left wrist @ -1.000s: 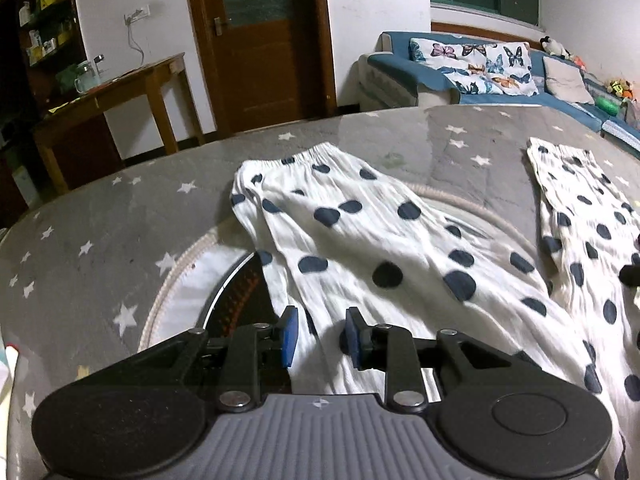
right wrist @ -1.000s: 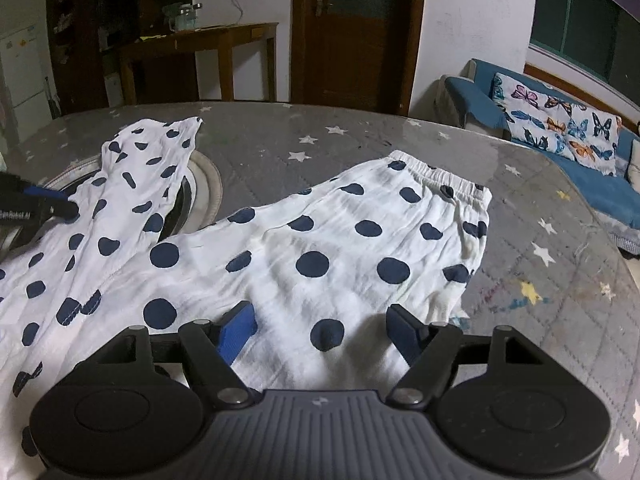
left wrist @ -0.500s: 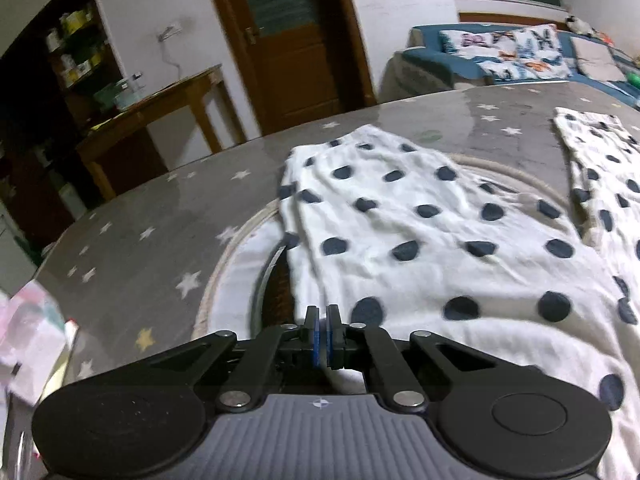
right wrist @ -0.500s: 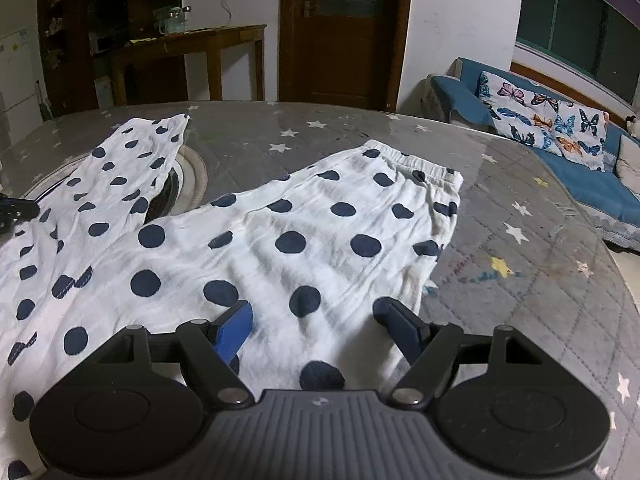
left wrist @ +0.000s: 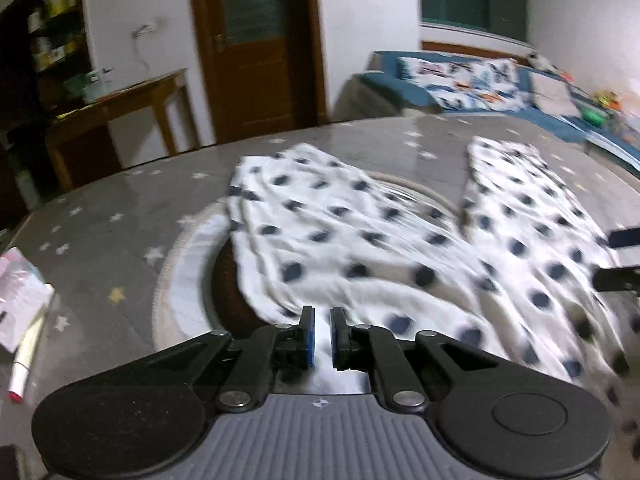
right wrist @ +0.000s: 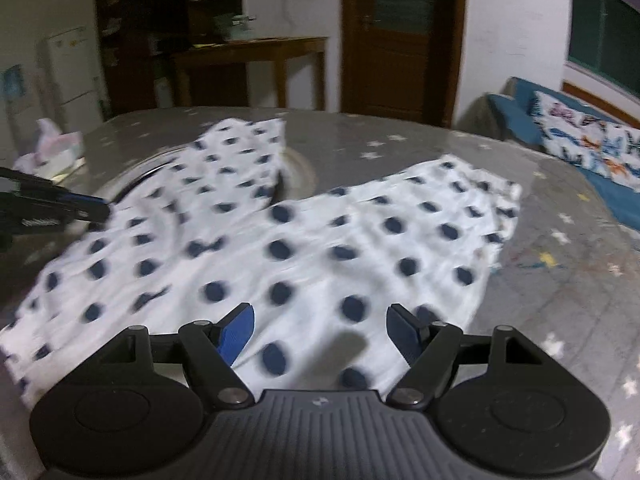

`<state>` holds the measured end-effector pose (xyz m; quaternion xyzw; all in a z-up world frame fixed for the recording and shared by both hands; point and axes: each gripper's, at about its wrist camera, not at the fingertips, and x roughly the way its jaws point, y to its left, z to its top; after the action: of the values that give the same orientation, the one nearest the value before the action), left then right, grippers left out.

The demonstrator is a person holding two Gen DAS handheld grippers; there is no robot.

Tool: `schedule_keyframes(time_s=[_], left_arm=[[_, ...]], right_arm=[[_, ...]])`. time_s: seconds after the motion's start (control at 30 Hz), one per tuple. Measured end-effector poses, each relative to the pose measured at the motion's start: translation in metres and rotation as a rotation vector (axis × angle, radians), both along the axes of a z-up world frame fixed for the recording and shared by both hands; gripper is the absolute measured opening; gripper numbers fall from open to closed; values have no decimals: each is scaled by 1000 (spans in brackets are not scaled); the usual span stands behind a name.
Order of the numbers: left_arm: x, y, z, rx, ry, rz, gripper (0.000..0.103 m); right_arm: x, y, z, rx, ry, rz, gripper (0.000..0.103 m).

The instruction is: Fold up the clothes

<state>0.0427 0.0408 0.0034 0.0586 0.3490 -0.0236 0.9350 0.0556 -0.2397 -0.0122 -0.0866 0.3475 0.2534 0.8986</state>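
Observation:
White trousers with dark blue dots (left wrist: 360, 240) lie spread in a V on the grey star-patterned table (left wrist: 100, 216). In the right wrist view the trousers (right wrist: 320, 232) fill the middle. My left gripper (left wrist: 322, 336) is at the near edge of the left leg. White cloth fills the narrow gap between its blue pads, the fabric stretches toward them, and the jaws are opening slightly. It also shows as the left gripper (right wrist: 52, 208) at the left edge of the right wrist view. My right gripper (right wrist: 320, 332) hovers open over the other leg, holding nothing, and appears as the right gripper (left wrist: 620, 260).
A round turntable (left wrist: 180, 280) lies partly under the trousers. A pink-and-white packet (left wrist: 20, 292) and a small tube (left wrist: 22, 368) lie at the table's left edge, and a tissue box (right wrist: 52, 148) stands there too. Beyond the table are a wooden side table (left wrist: 120, 96), a door and a blue sofa (right wrist: 580, 148).
My left gripper closed on the edge of the left leg and drew back with it, dragging the cloth. The right gripper stayed open and also pulled back. Both views are now motion-blurred.

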Motion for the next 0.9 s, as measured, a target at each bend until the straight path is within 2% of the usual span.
schedule_keyframes(time_s=[0.2,0.43,0.63,0.77,0.9], left_arm=[[-11,-1,-17,20,38,21,6],[-41,-3,-20,59,6,54,4],[-55,-4,-18,54,12,70,3],[-57,2,-9,29,20,68,4],[-62,0,-5,12,13,49,4]], right_arm=[[-17,3,-14,-17,24,35,75],[-38,-13,-18,-42,12,29,75],[-49,-17,-13,-61,22,35,73],[-52,-13,1,-40,-6,41,73],[-65,2,11,-13,-25,104,73]])
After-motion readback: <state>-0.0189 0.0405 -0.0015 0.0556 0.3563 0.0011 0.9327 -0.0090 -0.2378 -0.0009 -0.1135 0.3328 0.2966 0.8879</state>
